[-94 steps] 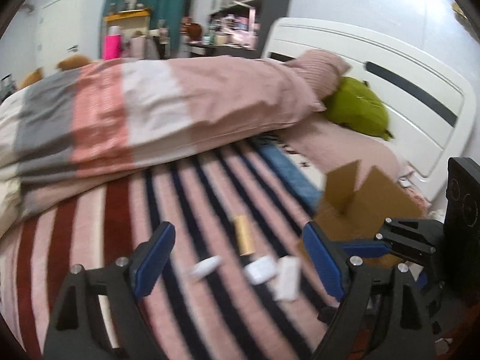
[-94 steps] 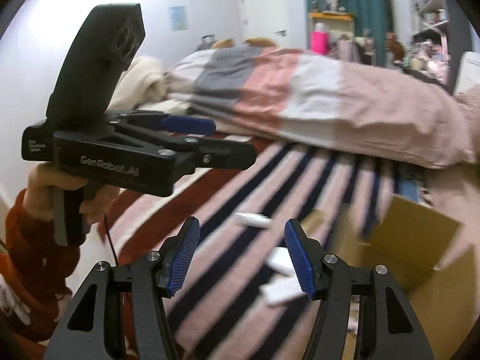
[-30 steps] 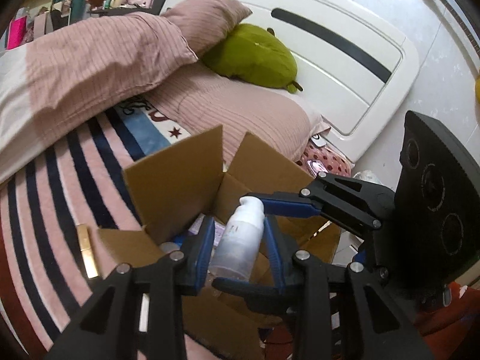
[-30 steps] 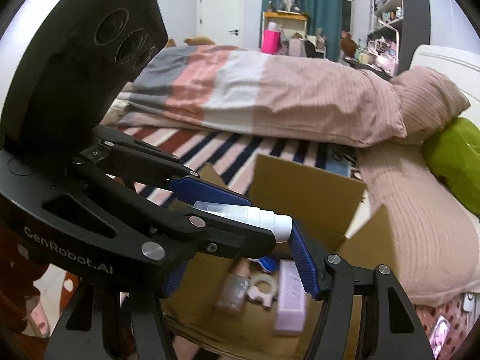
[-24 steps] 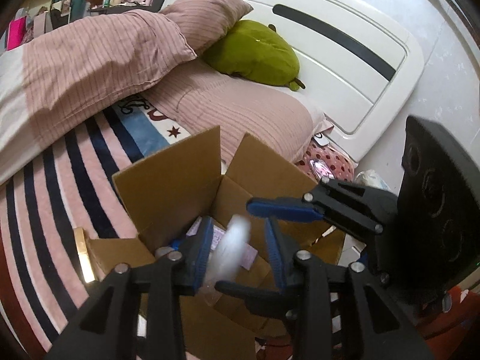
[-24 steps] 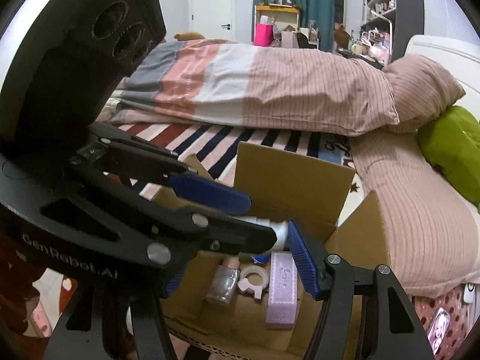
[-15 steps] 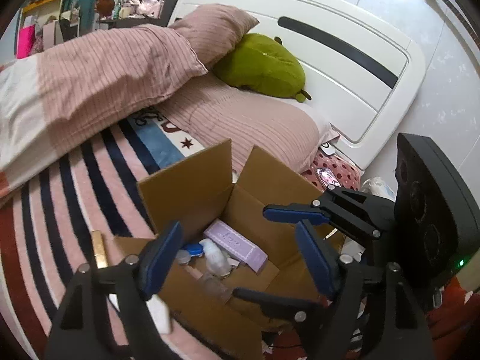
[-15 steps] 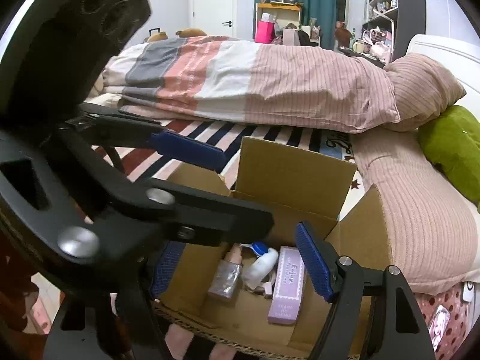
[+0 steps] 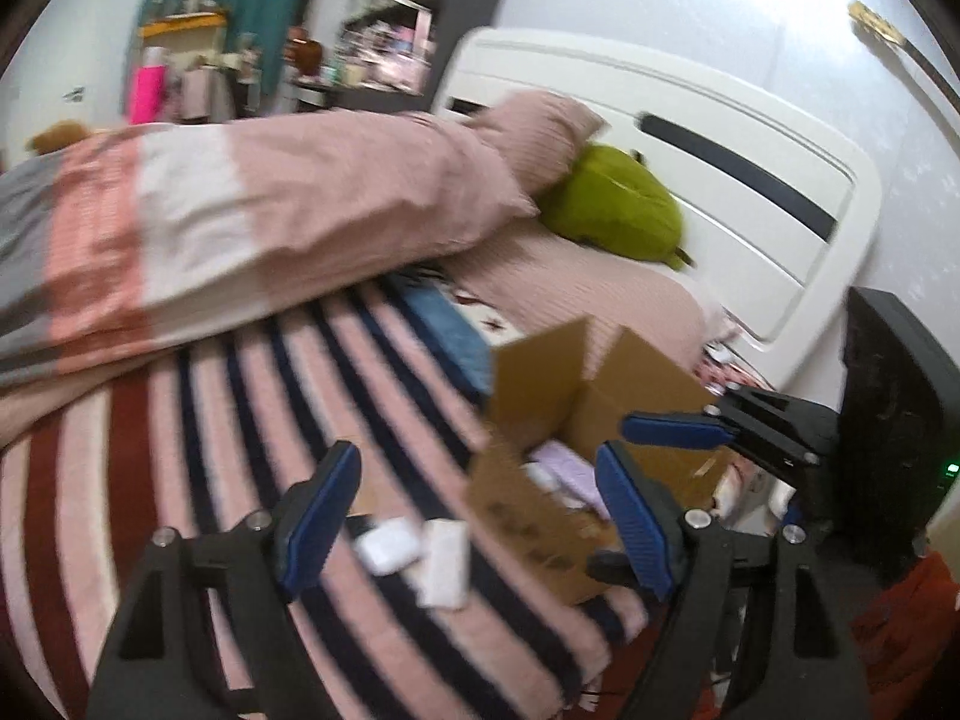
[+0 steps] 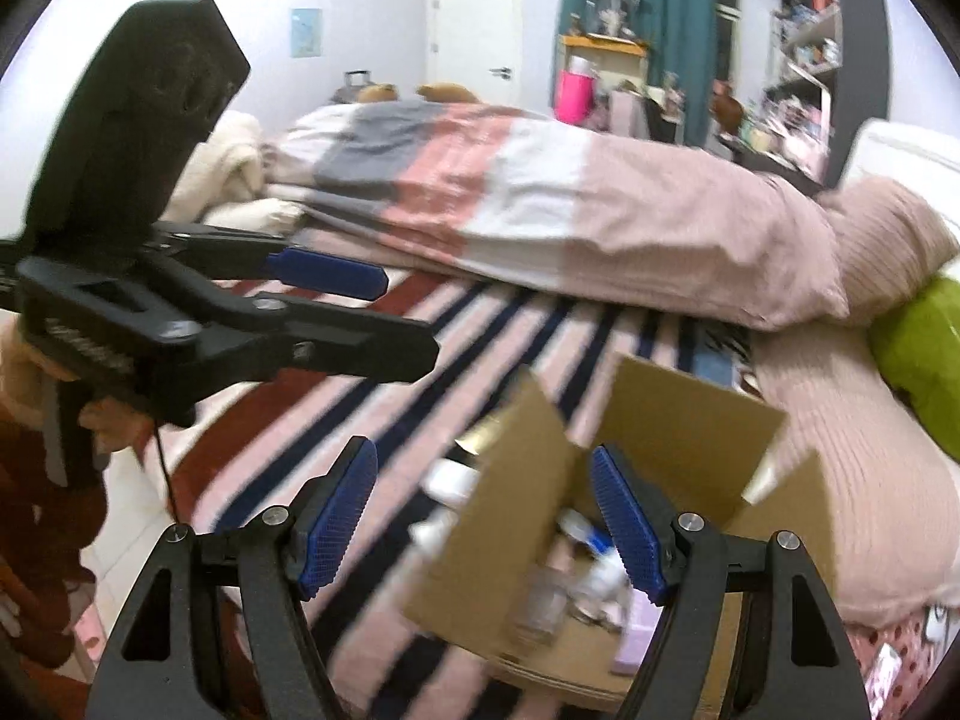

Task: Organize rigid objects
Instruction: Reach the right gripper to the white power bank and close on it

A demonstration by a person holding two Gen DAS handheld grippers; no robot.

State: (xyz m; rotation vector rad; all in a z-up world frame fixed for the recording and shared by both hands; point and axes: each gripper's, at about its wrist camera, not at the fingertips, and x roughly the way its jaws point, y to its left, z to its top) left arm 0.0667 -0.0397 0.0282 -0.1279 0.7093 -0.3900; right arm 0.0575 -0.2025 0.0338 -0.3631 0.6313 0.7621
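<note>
An open cardboard box (image 9: 540, 372) sits on the striped bedspread, with a lilac box (image 9: 570, 468) and bottles inside. It also shows in the right wrist view (image 10: 678, 420), holding blurred bottles (image 10: 594, 576). Two small white items (image 9: 387, 543) (image 9: 447, 561) lie on the bedspread left of the box. My left gripper (image 9: 477, 513) is open and empty above those items. My right gripper (image 10: 483, 516) is open and empty, over the box's near left flap.
A folded pink and grey quilt (image 9: 210, 228) lies across the bed behind. A green cushion (image 9: 612, 210) and pink pillow (image 9: 528, 138) rest by the white headboard (image 9: 720, 192). The bed edge and floor are at the lower left of the right wrist view (image 10: 120, 540).
My left gripper let the white bottle go into the box, opened, and swung left toward the white items on the bedspread. My right gripper pulled back from the box.
</note>
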